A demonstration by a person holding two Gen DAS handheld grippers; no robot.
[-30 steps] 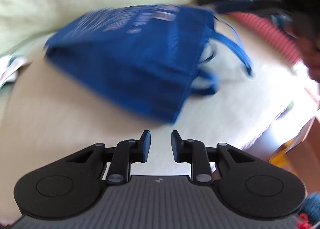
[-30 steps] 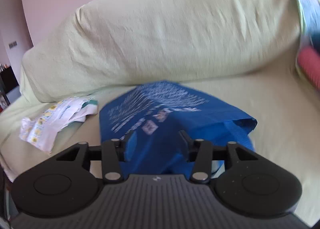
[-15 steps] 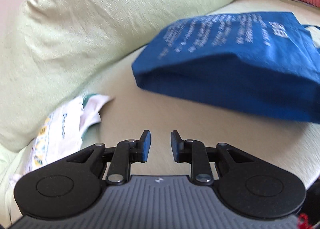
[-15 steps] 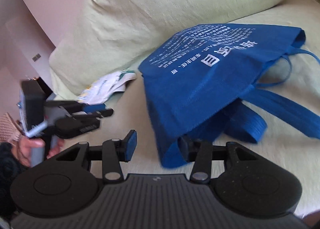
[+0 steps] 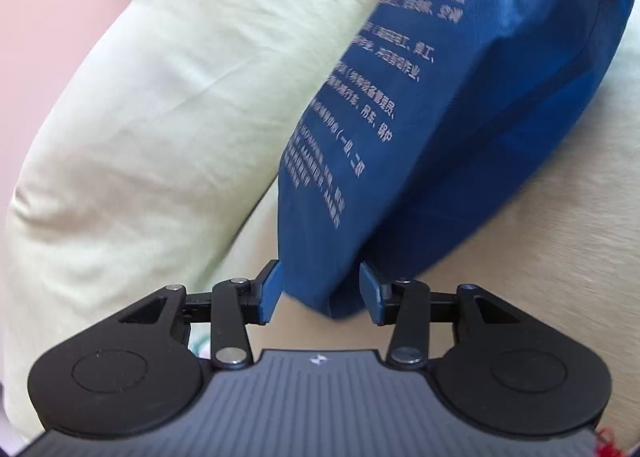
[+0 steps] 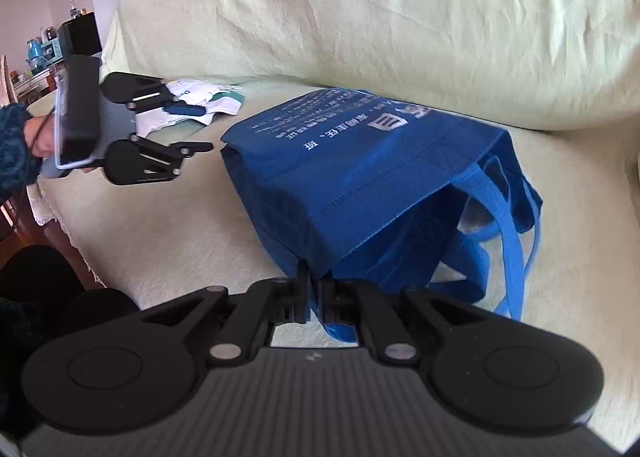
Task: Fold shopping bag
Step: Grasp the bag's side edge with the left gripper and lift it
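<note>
A blue shopping bag [image 6: 360,169] with white print lies on its side on the sofa seat [image 6: 160,229], its handles [image 6: 512,241] spilling out to the right. My right gripper [image 6: 313,289] is shut on the bag's near edge beside the mouth, and a bit of blue fabric hangs below the pinch. My left gripper [image 5: 320,291] is at the bag's [image 5: 440,117] bottom corner, jaws opening, with the corner between them and no pad pressing. In the right wrist view the left gripper [image 6: 206,128] is on its side at the bag's left end.
The pale green back cushion [image 6: 400,17] runs right behind the bag. A white printed plastic bag [image 6: 208,105] lies on the seat to the left. A hand in a dark sleeve [image 6: 16,145] holds the left gripper. The seat's front edge drops off at the lower left.
My right gripper has shut on the bag's near edge. My left gripper has rolled, closed in on the bag's bottom corner and spread its jaws wider.
</note>
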